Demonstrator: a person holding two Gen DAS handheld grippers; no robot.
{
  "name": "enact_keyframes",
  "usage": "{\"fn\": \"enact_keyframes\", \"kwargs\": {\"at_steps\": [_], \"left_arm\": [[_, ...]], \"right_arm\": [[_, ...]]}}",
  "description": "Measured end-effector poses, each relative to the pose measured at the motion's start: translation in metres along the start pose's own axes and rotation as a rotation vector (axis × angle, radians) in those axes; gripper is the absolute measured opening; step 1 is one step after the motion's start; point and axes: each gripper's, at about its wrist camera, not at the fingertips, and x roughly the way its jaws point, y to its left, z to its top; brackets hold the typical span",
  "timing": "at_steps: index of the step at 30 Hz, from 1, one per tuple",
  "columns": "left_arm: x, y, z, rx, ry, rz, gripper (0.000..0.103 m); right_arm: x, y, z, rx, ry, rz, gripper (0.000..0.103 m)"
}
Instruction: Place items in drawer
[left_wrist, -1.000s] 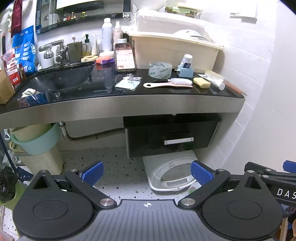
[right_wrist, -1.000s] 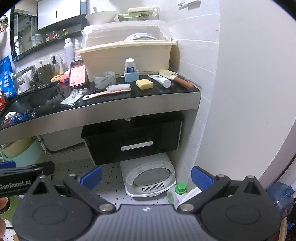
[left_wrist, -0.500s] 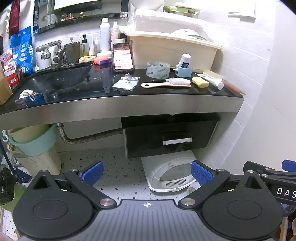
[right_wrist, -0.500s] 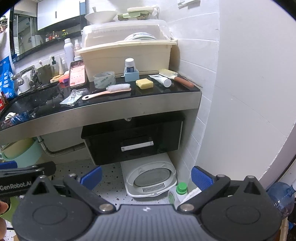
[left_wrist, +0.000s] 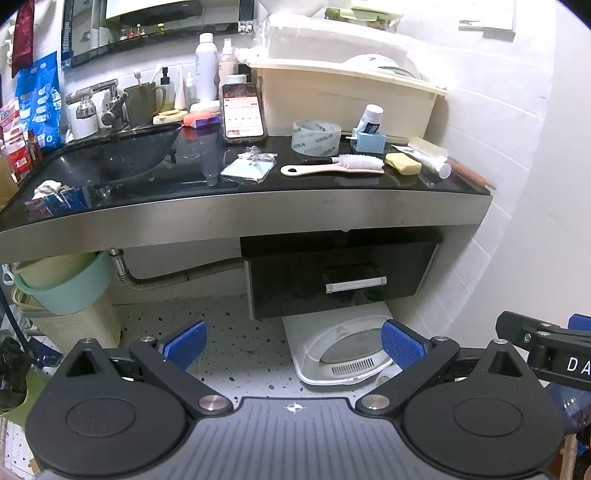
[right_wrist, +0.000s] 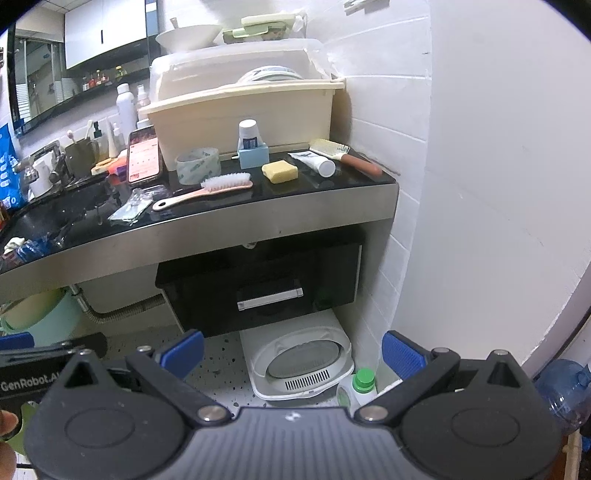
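Observation:
A black drawer (left_wrist: 340, 278) with a silver handle (left_wrist: 355, 284) hangs shut under the steel-edged black counter (left_wrist: 258, 214); it also shows in the right wrist view (right_wrist: 266, 288). On the counter lie a pink brush (left_wrist: 332, 167), a tape roll (left_wrist: 316, 137), a yellow soap bar (left_wrist: 402, 163), a tube (left_wrist: 424, 162), a wooden-handled brush (right_wrist: 345, 157) and a plastic packet (left_wrist: 249, 168). My left gripper (left_wrist: 293, 343) and right gripper (right_wrist: 291, 350) are both open and empty, low and well in front of the drawer.
A phone (left_wrist: 243, 112) leans against a cream dish box (left_wrist: 347, 99). A sink (left_wrist: 107, 166) with a tap is at the left. A white floor appliance (left_wrist: 340, 350) sits below the drawer, a green-capped bottle (right_wrist: 358, 387) beside it. Basins (left_wrist: 62, 284) stand at the left.
Both grippers have drifted slightly; the scene has shifted a little in both views. Jaws stay open and empty.

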Motion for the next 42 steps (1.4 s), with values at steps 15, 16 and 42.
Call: {"fn": "enact_keyframes", "kwargs": {"at_steps": [15, 16, 42], "left_arm": [[0.006, 0.001, 0.016, 0.008, -0.025, -0.005, 0.102], [0.007, 0.001, 0.017, 0.008, -0.024, -0.003, 0.102], [0.013, 0.000, 0.019, 0.007, -0.008, 0.012, 0.102]], "right_arm": [[0.006, 0.000, 0.010, 0.000, -0.023, -0.028, 0.103], [0.007, 0.000, 0.010, 0.001, -0.022, -0.027, 0.103], [0.003, 0.003, 0.008, 0.016, -0.027, -0.024, 0.103]]}}
